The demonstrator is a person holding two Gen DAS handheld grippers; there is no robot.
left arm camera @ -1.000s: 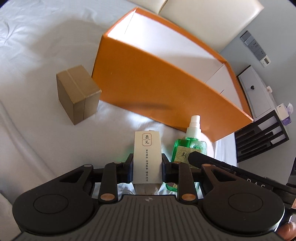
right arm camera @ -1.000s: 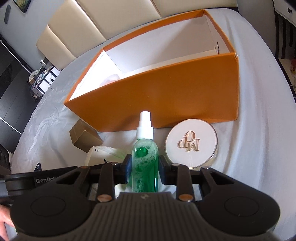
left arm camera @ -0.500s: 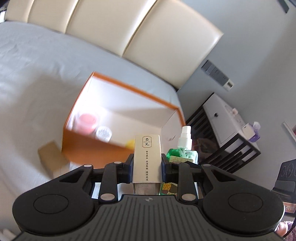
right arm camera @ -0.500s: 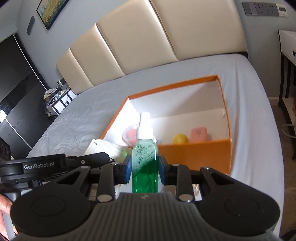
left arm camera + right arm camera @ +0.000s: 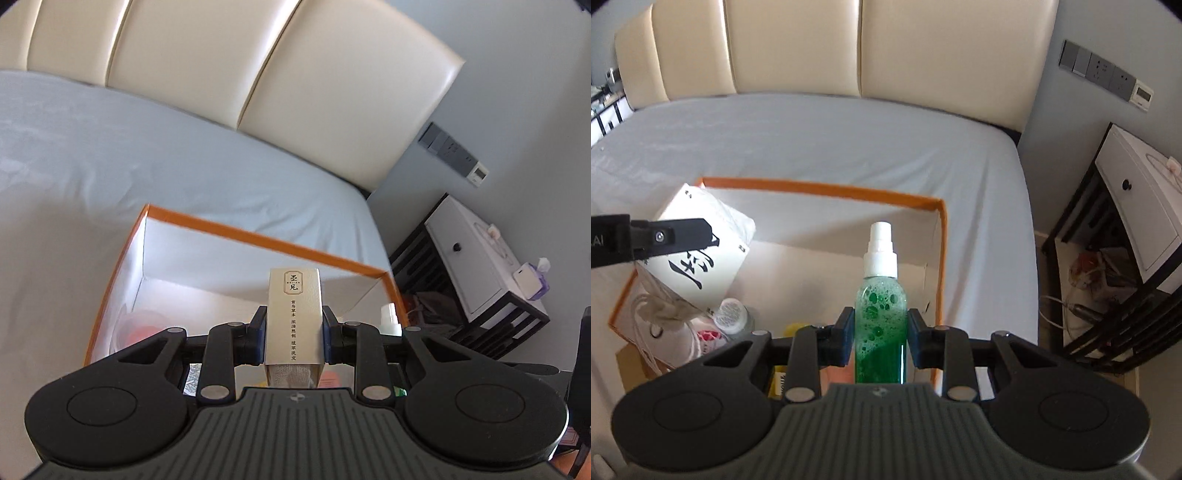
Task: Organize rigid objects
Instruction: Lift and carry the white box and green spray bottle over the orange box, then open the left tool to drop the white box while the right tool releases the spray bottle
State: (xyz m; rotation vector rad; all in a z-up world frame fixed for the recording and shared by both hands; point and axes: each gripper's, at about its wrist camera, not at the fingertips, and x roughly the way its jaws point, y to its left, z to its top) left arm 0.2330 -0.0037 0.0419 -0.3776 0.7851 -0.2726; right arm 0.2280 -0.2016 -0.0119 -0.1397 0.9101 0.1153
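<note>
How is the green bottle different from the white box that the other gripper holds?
The green spray bottle is round, see-through and full of foamy liquid; the white box is flat-sided, solid and printed with writing. The bottle has a spray cap; the box does not. Both are gripped upright above the orange box.

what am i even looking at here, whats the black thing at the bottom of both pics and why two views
The black shape is a handheld two-finger gripper; a person carries one in each hand, and a wide-angle camera on each looks forward along its fingers, which gives the two views.

In the left wrist view, the left gripper is shut on a tall cream carton with printed characters. In the right wrist view, the right gripper is shut on a green spray bottle with a white nozzle.

Both are held above an open orange box that sits on a bed with a grey sheet. The box already holds several small items, including a white-capped jar. The left gripper's carton also shows at the left of the right view.
</note>
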